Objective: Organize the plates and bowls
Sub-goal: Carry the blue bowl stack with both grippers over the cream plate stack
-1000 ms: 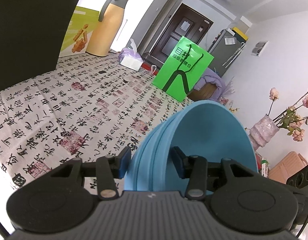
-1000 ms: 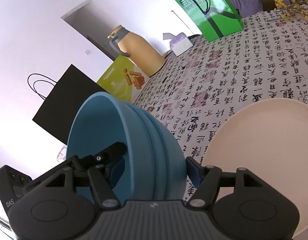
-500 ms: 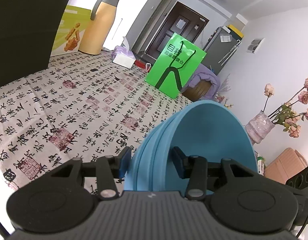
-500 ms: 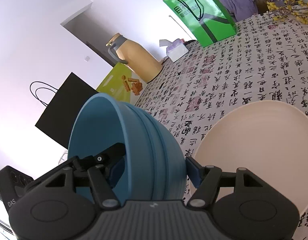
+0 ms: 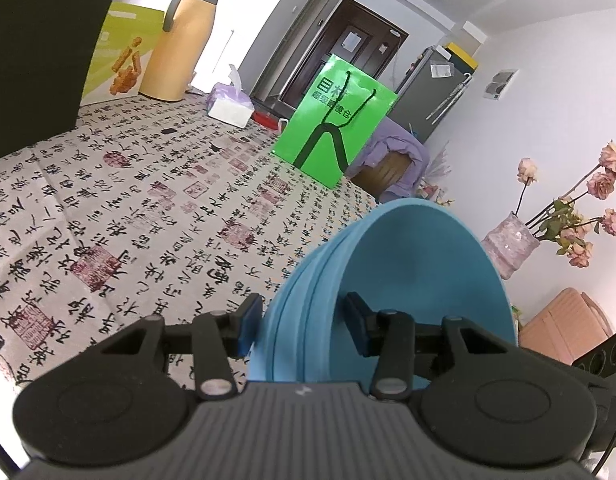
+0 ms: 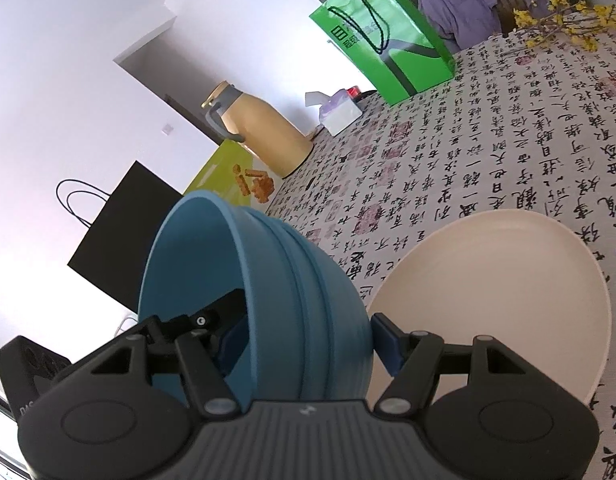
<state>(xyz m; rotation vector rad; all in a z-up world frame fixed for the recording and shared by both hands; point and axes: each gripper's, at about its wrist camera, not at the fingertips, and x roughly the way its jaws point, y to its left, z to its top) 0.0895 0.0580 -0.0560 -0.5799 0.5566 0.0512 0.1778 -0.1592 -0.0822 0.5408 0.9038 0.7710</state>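
Right wrist view shows the right gripper [image 6: 308,330] clamped across the wall of the blue bowl stack [image 6: 268,280], one pad inside the bowl and the other on the outside. The stack is held clear of the desk [image 6: 488,140], tipped on its side with its mouth turned left. The cream plate [image 6: 496,292] lies flat on the desk just right of this gripper and slightly ahead, nearer the right hand than the left. From the left wrist view, the left gripper [image 5: 304,324] pinches the opposite wall of the same stack likewise. Judging by this, setting the bowls on the plate calls for carrying them rightward and righting them.
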